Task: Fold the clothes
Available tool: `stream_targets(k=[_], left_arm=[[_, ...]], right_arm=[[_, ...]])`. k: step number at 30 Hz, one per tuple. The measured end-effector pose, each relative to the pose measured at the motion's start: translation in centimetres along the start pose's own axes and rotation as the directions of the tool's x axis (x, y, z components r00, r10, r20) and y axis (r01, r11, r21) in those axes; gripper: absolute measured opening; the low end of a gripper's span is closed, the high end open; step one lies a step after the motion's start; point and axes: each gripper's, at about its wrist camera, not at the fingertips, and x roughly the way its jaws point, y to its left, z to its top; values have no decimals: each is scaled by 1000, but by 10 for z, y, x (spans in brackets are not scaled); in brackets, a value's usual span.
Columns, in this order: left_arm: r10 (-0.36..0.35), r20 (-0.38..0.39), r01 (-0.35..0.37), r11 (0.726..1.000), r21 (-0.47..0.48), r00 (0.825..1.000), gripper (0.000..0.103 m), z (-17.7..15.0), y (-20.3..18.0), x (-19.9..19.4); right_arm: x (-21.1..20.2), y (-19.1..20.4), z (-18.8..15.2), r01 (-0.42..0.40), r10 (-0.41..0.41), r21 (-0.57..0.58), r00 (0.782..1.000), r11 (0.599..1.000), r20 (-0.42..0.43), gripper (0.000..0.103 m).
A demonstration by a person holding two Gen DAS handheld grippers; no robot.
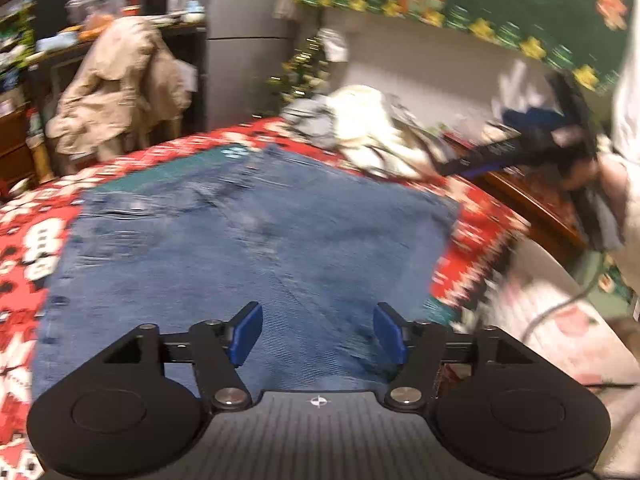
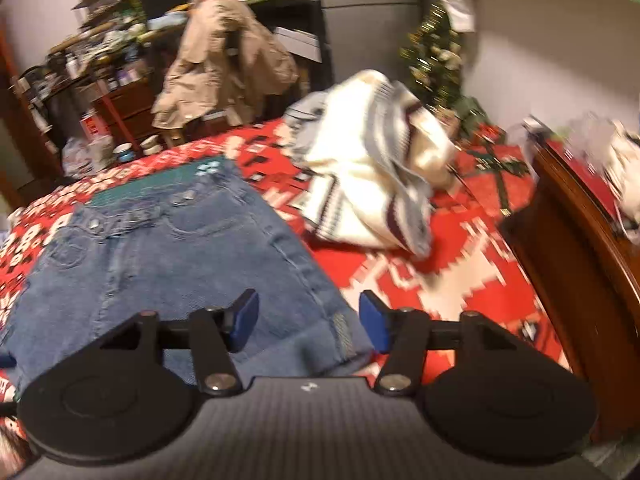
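Observation:
Folded blue jeans [image 1: 248, 248] lie flat on the red patterned bedspread [image 1: 24, 248], waistband at the far end. My left gripper [image 1: 318, 332] hovers open over their near edge, nothing between its blue pads. In the right wrist view the same jeans [image 2: 172, 264] fill the lower left, and my right gripper [image 2: 308, 322] stands open above their near right corner. The right gripper [image 1: 520, 152] also shows far right in the left wrist view, blurred. A rumpled cream striped garment [image 2: 372, 184] lies beyond the jeans on the bedspread [image 2: 460, 280].
A dark wooden bed frame [image 2: 580, 264] borders the right side. A beige coat [image 2: 224, 60] hangs over a chair behind the bed, near cluttered shelves [image 2: 100, 52]. A small decorated tree [image 2: 436, 52] stands by the grey wall. A person's pale sleeve [image 1: 624, 160] is at the right.

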Motion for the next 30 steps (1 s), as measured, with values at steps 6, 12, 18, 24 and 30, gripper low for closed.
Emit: stream_targets(k=[6, 12, 18, 24, 30], left_arm=[[132, 1, -131, 984, -119, 991, 61, 21, 75, 2], [235, -8, -230, 946, -227, 972, 61, 53, 161, 26], [114, -66, -129, 936, -328, 991, 60, 79, 226, 77], [76, -106, -107, 938, -329, 991, 48, 85, 241, 112], [56, -149, -98, 951, -294, 987, 46, 86, 245, 128]], right_arm=[[20, 23, 35, -46, 48, -109, 999, 993, 16, 63], [68, 44, 85, -108, 111, -183, 994, 977, 7, 62], [141, 64, 125, -152, 146, -210, 988, 966, -45, 62], [214, 71, 141, -170, 145, -246, 983, 954, -116, 52], [252, 70, 146, -225, 190, -235, 968, 946, -165, 46]])
